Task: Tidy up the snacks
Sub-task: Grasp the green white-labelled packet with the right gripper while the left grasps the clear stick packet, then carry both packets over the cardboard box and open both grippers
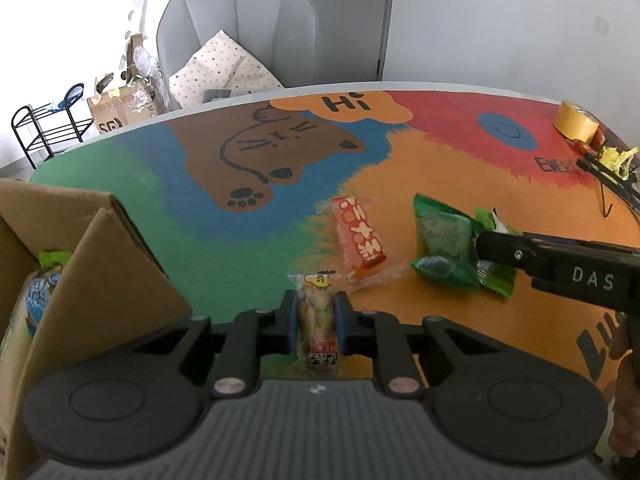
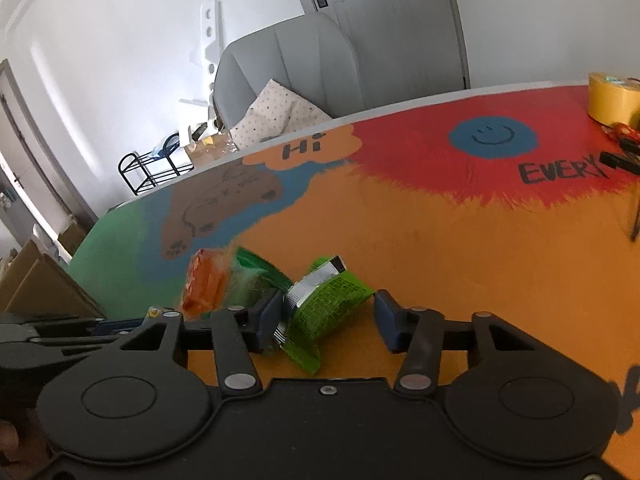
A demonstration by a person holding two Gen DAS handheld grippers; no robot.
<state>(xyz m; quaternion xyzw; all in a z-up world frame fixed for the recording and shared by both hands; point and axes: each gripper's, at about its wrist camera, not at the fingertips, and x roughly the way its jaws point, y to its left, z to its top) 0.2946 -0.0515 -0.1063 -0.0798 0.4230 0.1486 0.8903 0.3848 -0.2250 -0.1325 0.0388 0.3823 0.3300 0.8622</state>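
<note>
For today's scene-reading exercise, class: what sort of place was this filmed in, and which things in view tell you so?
Probably a room in a home or a small office: a grey padded chair with a dotted cushion, a closed door, and a table covered by a bright cartoon mat.

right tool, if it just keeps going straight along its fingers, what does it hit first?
Probably the light green snack packet, already lying between the right tool's open fingers, near the left finger. Beyond it, bare orange table mat. Depth is hard to judge.

Both wrist cameras look steeply down, close over the painted table (image 1: 420,168), sharing its snack-strewn middle.
</note>
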